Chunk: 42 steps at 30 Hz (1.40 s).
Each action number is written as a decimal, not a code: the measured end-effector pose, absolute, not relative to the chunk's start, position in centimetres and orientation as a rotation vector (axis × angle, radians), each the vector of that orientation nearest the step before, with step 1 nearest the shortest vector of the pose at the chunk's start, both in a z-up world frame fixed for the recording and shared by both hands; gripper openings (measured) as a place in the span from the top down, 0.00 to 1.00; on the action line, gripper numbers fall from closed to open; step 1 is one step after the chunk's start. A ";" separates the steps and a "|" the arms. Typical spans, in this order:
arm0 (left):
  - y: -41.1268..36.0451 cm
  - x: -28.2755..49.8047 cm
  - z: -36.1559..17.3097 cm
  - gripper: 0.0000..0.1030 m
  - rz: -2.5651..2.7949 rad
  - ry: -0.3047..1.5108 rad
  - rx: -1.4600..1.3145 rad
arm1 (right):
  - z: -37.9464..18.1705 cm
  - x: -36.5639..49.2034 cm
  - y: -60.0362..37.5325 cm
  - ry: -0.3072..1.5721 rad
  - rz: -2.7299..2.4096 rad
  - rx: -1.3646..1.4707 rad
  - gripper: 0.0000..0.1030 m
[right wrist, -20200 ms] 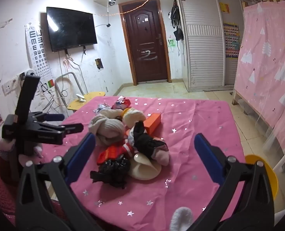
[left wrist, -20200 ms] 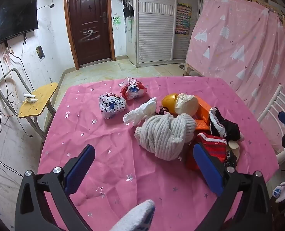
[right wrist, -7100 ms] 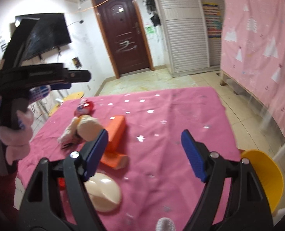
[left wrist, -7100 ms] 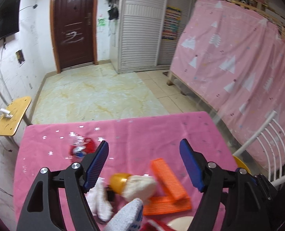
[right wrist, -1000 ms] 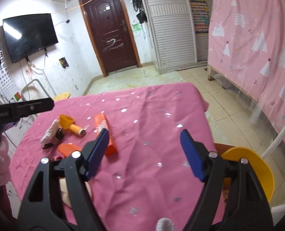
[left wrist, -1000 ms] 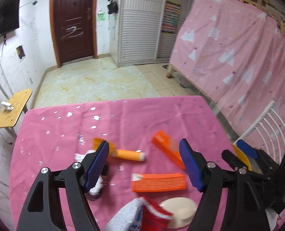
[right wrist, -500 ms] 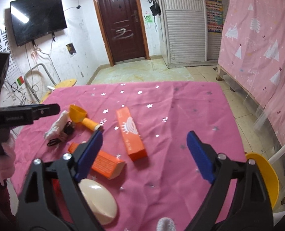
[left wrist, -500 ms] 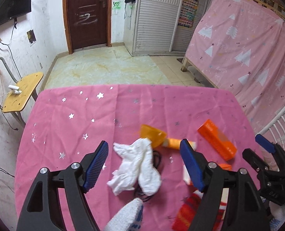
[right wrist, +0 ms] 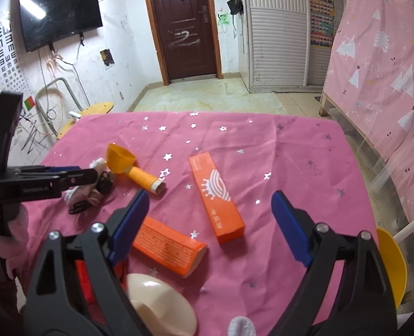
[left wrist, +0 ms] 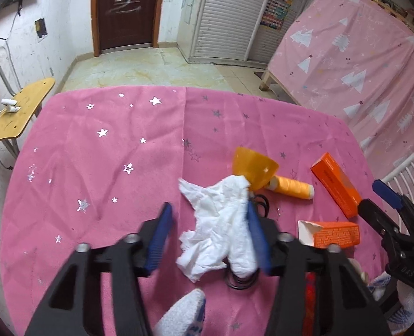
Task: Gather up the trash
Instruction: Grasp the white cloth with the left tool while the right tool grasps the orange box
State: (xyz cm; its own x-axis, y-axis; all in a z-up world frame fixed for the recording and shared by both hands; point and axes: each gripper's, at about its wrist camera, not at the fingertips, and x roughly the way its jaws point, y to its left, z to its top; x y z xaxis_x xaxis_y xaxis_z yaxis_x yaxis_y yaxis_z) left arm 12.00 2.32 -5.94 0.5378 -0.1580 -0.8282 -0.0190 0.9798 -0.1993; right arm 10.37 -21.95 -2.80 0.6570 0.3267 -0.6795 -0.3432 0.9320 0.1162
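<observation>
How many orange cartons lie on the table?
2: one orange carton mid-table, the other nearer the camera, beside the right gripper's left finger. More may be hidden.

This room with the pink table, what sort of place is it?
Most likely a lived-in room of a home. A wall TV hangs beside a dark wooden door, a pink curtain with tree prints screens one side, and the table wears a starry pink cloth. The eye chart is an odd touch.
</observation>
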 end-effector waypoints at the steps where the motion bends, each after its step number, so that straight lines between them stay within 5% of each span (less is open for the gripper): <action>1: 2.2 11.9 -5.9 0.75 -0.093 0.998 -0.190 | -2.8 10.4 -21.8 0.767 0.380 -0.027 0.17; 5: 1.5 11.5 -5.7 0.92 -0.110 0.979 -0.155 | -3.0 10.5 -21.4 0.775 0.378 -0.041 0.17; 16: 2.5 10.6 -3.6 0.94 -0.058 0.918 -0.160 | -4.0 12.3 -19.9 0.839 0.361 -0.101 0.18; 21: 2.8 10.3 -2.5 0.94 -0.046 0.898 -0.155 | -4.4 13.1 -19.3 0.871 0.368 -0.113 0.29; 29: 2.3 10.1 -1.6 0.94 -0.046 0.886 -0.138 | -5.2 13.7 -19.3 0.906 0.360 -0.129 0.77; 42: -0.4 10.0 0.1 0.94 -0.047 0.866 -0.088 | -3.1 12.3 -23.0 0.800 0.346 -0.058 0.78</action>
